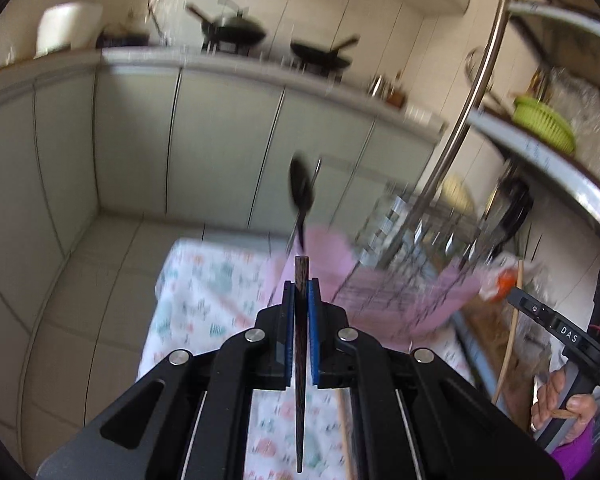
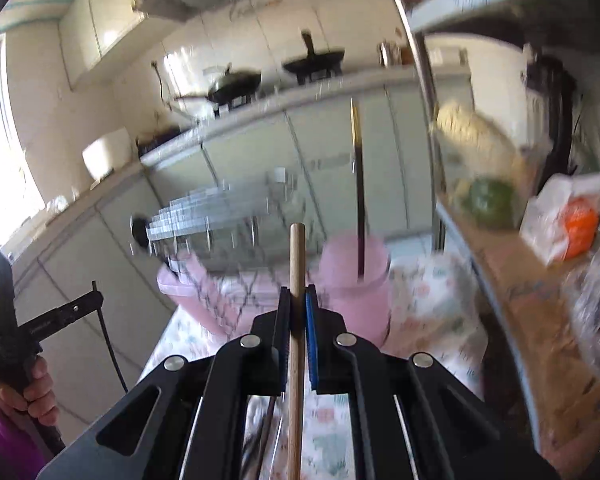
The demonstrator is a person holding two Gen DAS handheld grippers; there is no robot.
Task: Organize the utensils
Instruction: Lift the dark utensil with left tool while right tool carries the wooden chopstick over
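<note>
My left gripper (image 1: 301,286) is shut on a dark brown wooden chopstick (image 1: 300,360) that runs back between the blue pads, its blunt end toward a pink utensil holder (image 1: 332,248). A black spoon (image 1: 301,192) stands up from that holder. My right gripper (image 2: 299,292) is shut on a light wooden chopstick (image 2: 296,320), its end raised in front of the pink holder (image 2: 352,276). A dark chopstick with a gold tip (image 2: 360,184) stands in the holder's cup. The views are blurred by motion.
A wire dish rack (image 2: 228,220) stands on a pink tray (image 2: 204,296) over a patterned tablecloth (image 1: 204,292). A metal shelf frame (image 1: 472,96) with a green basket (image 1: 544,120) rises at right. Bagged food (image 2: 568,220) lies on the shelf. Pans (image 1: 236,28) sit on the far counter.
</note>
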